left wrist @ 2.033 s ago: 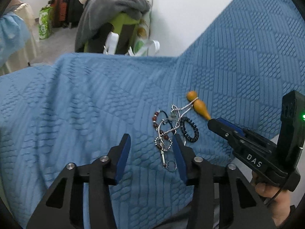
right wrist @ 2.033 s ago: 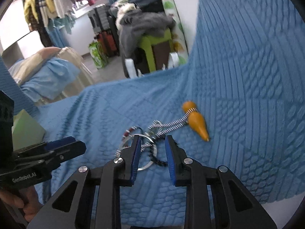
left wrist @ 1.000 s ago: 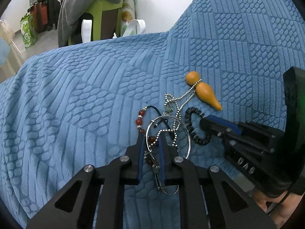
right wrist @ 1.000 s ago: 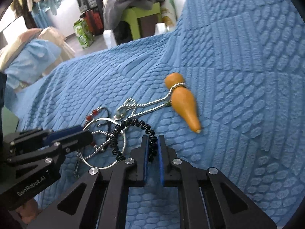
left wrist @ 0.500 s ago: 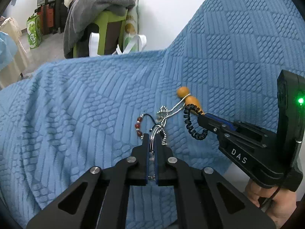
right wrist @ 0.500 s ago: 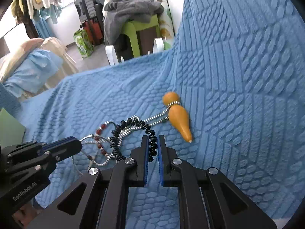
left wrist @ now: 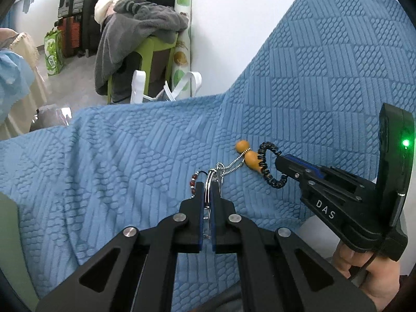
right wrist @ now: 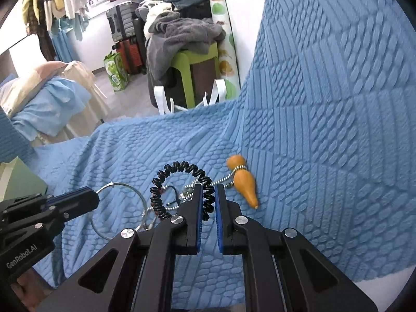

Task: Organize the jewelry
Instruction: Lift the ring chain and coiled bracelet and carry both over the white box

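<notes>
My left gripper (left wrist: 208, 186) is shut on a thin silver ring (right wrist: 118, 209) and holds it above the blue cloth (left wrist: 117, 156); in the left wrist view the ring (left wrist: 208, 182) shows edge-on between the fingers. My right gripper (right wrist: 207, 191) is shut on a black coiled band (right wrist: 179, 170), lifted off the cloth; the band also shows in the left wrist view (left wrist: 264, 163). An orange gourd pendant (right wrist: 241, 179) on a beaded chain (right wrist: 221, 180) lies on the cloth, with a red bead bracelet (left wrist: 193, 180) beside the chain.
The blue quilted cloth rises steeply at the right (right wrist: 325, 91). A green stool piled with grey clothes (right wrist: 187, 41) stands past the far edge, with suitcases (left wrist: 75, 28) and bags behind. A green object (right wrist: 18, 176) sits at the left edge.
Both grippers have lifted and pulled apart: the ring has risen with the left gripper, the black coiled band has come away to the right. The gourd and chain stay on the cloth.
</notes>
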`<state>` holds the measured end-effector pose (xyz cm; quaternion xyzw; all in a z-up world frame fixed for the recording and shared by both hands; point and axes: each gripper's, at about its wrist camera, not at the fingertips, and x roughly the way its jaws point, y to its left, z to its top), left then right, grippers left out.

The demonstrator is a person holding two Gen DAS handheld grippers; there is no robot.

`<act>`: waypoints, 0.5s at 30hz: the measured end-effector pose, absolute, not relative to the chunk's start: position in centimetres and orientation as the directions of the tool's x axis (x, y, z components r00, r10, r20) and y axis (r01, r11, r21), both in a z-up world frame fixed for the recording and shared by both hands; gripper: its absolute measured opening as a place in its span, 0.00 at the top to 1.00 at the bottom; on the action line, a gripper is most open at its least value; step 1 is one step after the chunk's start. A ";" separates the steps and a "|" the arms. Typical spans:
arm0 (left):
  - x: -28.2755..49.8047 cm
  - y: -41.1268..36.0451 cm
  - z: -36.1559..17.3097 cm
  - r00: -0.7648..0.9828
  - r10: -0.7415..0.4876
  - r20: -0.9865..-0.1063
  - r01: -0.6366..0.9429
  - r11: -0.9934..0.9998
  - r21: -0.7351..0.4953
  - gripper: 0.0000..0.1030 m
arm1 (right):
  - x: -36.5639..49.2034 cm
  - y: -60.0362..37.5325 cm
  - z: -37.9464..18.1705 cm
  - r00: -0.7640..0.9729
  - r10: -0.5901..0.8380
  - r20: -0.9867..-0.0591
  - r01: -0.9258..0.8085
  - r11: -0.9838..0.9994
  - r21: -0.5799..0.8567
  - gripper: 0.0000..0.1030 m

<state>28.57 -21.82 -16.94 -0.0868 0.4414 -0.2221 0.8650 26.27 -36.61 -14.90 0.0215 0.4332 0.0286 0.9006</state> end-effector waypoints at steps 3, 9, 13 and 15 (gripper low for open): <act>28.2 -20.7 -15.7 0.537 -0.444 -0.717 0.301 0.895 -0.329 0.97 | 26.1 -36.3 -13.9 0.637 0.065 -0.768 -0.026 0.998 0.062 0.93; 27.7 -17.8 -13.2 0.573 -0.407 -0.711 0.268 0.913 -0.306 0.97 | 25.3 -35.4 -11.9 0.652 0.063 -0.756 -0.034 0.998 0.053 0.93; 27.5 -16.1 -11.2 0.601 -0.378 -0.704 0.252 0.926 -0.282 0.97 | 24.6 -34.5 -9.2 0.690 0.067 -0.721 -0.047 0.998 0.047 0.93; 27.3 -15.0 -9.8 0.614 -0.368 -0.698 0.242 0.930 -0.278 0.97 | 24.5 -33.9 -7.7 0.706 0.080 -0.704 -0.060 0.997 0.053 0.93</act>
